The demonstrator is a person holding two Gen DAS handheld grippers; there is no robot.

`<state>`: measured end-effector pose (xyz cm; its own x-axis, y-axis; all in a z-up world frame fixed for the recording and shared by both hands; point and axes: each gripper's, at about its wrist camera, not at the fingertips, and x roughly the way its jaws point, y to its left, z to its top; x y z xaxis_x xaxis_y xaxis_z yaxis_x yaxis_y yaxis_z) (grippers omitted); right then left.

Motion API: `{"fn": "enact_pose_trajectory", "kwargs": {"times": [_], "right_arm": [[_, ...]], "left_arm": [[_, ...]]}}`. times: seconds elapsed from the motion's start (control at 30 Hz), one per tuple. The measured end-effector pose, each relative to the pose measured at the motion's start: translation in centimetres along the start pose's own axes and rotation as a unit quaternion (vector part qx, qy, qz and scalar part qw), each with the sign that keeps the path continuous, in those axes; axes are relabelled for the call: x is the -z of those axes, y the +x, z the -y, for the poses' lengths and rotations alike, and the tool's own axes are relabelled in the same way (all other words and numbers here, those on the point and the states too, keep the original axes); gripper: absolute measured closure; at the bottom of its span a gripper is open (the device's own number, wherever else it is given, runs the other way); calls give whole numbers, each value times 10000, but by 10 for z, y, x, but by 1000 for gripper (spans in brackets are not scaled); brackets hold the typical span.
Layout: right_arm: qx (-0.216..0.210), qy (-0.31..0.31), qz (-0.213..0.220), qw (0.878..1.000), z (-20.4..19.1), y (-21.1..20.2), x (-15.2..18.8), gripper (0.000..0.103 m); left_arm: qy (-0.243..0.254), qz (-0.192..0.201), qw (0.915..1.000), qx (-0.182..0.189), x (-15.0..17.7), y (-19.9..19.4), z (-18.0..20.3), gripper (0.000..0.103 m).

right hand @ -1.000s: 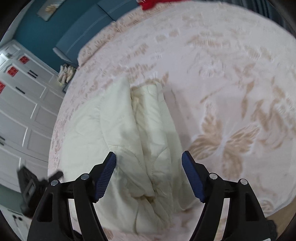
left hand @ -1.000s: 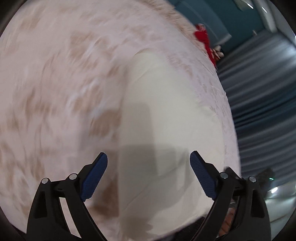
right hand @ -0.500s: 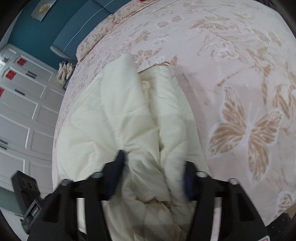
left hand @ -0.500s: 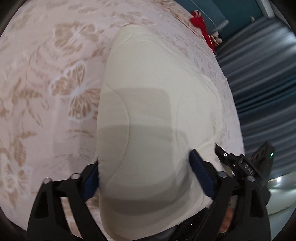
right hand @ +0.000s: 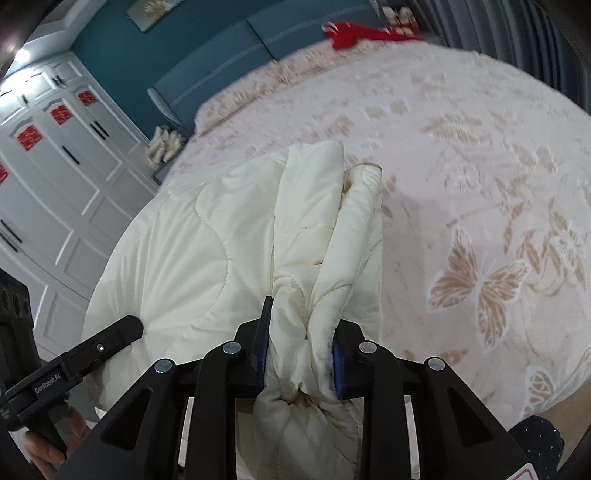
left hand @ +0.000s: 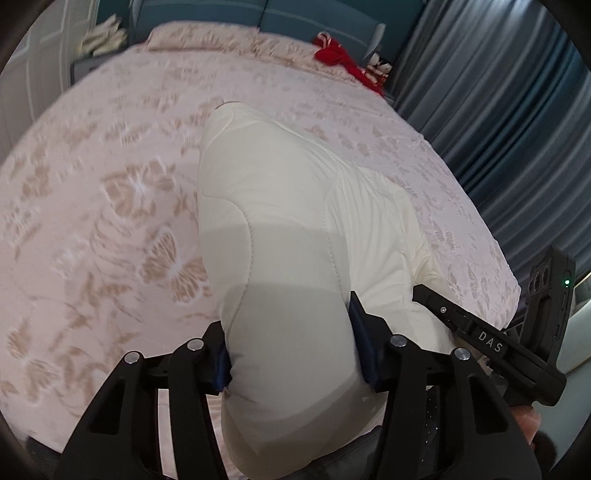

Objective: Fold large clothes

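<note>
Left tool (left hand: 291, 354): jaws just closing, pinching the cream quilted coat (left hand: 295, 229) at its smooth folded edge.
Right tool (right hand: 301, 354): jaws just closing, clamped on bunched folds of it.
Coat: near edge of the butterfly-patterned bed (left hand: 110, 166).

The quilted coat (left hand: 295, 236) is laid on the bed (left hand: 110, 184), its near end raised between the pads of the left gripper (left hand: 291, 354). At two o'clock, by the headboard (left hand: 295, 14), a red garment (left hand: 343, 62) is placed. Curtains (left hand: 498, 110) are hung at three o'clock.
</note>
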<state>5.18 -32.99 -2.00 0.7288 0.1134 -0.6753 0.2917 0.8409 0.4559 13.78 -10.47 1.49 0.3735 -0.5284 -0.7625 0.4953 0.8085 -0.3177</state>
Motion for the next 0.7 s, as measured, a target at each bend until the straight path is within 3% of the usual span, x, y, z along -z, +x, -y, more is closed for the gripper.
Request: {"fn": "enact_pose_trajectory", "kwargs": {"times": [0.43, 0.7], "right_arm": [[-308, -678, 979, 9924, -79, -77, -14, 77], [-589, -1235, 1535, 9786, -139, -117, -23, 77]], "left_arm": [[312, 977, 9947, 40, -10, -102, 1, 52], [425, 1787, 9828, 192, -16, -163, -14, 52]]}}
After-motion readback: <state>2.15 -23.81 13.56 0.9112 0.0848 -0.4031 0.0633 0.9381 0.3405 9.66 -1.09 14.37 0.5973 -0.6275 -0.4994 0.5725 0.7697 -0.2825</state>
